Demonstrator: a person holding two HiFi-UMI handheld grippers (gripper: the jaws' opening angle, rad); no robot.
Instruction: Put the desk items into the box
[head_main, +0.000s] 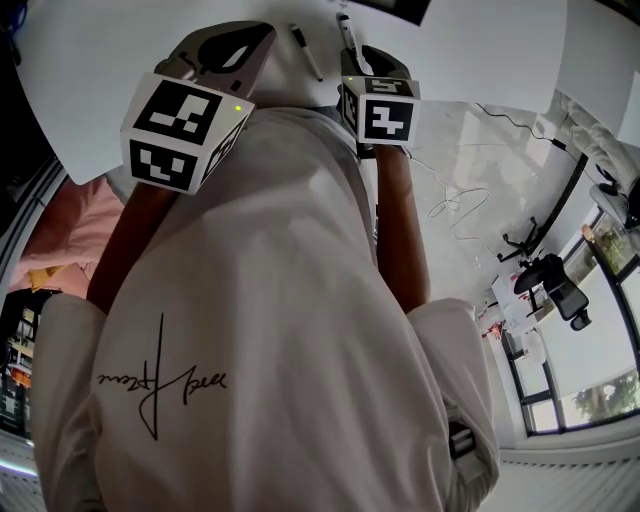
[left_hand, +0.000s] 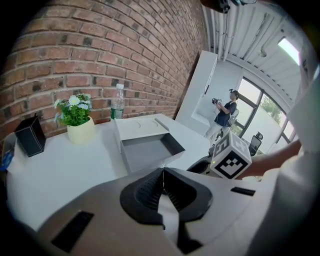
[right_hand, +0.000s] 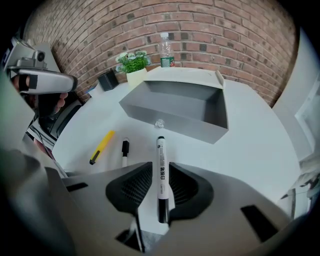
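Observation:
An open grey box (right_hand: 175, 107) lies on the white table (right_hand: 260, 145), its lid (left_hand: 137, 126) folded back. My right gripper (right_hand: 161, 167) hovers just before the box, shut on a white marker (right_hand: 161, 165) with a black cap that sticks out past the fingertips. On the table to its left lie a yellow utility knife (right_hand: 102, 146) and a short black-and-white pen (right_hand: 125, 151). A small clear bead (right_hand: 159, 123) rests against the box front. My left gripper (left_hand: 163, 172) is shut with nothing in it, held back from the box. The head view shows mostly a white shirt.
A potted plant (left_hand: 80, 127), a water bottle (left_hand: 117, 102) and a black holder (left_hand: 30, 135) stand along the brick wall behind the box. The right gripper's marker cube (left_hand: 232, 160) shows beside the box. A person (left_hand: 226, 112) stands far off by the windows.

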